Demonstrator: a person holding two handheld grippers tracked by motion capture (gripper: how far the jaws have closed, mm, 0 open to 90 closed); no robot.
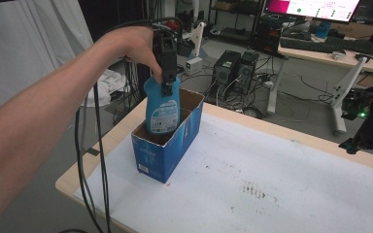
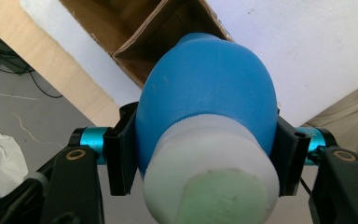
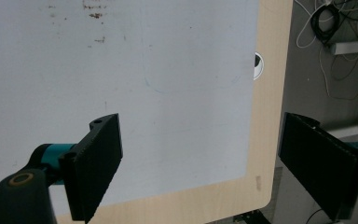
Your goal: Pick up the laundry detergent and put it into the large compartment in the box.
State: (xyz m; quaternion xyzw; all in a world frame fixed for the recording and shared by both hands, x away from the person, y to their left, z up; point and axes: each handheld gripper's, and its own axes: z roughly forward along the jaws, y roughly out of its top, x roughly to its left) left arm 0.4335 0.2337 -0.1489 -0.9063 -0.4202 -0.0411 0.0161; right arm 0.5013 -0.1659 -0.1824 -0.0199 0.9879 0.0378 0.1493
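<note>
blue plastic bottle with white cap, pinched at the neck by the left gripper, lower half inside the open blue cardboard box.

insertion judged partly done; seating and release remain. box stands near the table's left edge, white mat clear to its right. right gripper spread wide, holding nothing, over the mat's corner.
</note>
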